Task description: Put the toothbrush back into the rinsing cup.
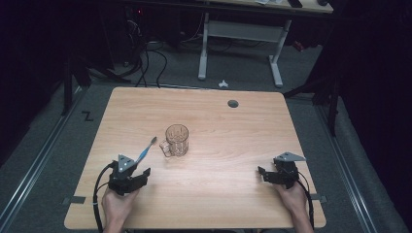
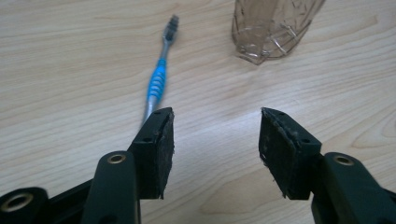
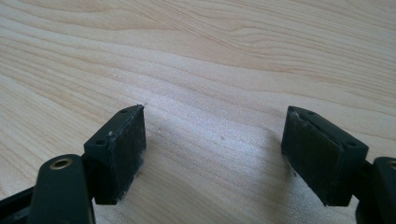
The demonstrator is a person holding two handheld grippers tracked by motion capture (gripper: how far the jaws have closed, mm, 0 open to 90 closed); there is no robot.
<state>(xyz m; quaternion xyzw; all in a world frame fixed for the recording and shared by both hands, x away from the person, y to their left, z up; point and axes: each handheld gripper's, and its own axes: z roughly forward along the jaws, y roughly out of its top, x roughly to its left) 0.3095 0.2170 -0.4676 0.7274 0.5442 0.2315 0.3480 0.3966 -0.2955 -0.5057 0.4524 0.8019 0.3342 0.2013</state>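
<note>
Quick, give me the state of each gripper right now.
Left gripper: open, nothing between the jaws; the toothbrush lies on the table just ahead.
Right gripper: open, holding nothing.

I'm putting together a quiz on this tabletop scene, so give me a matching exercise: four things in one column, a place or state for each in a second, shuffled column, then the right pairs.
Things:
1. toothbrush
2. glass mug
3. left gripper
4. right gripper

Places or states:
A. open with nothing between its fingers, at the table's right side
B. lying flat on the wood, blue grip, bristles pointing away from the person
C. standing upright near the middle of the table, clear and empty
D. open, its fingers just short of the toothbrush handle's end

Pairs: 1-B, 2-C, 3-D, 4-A
</note>
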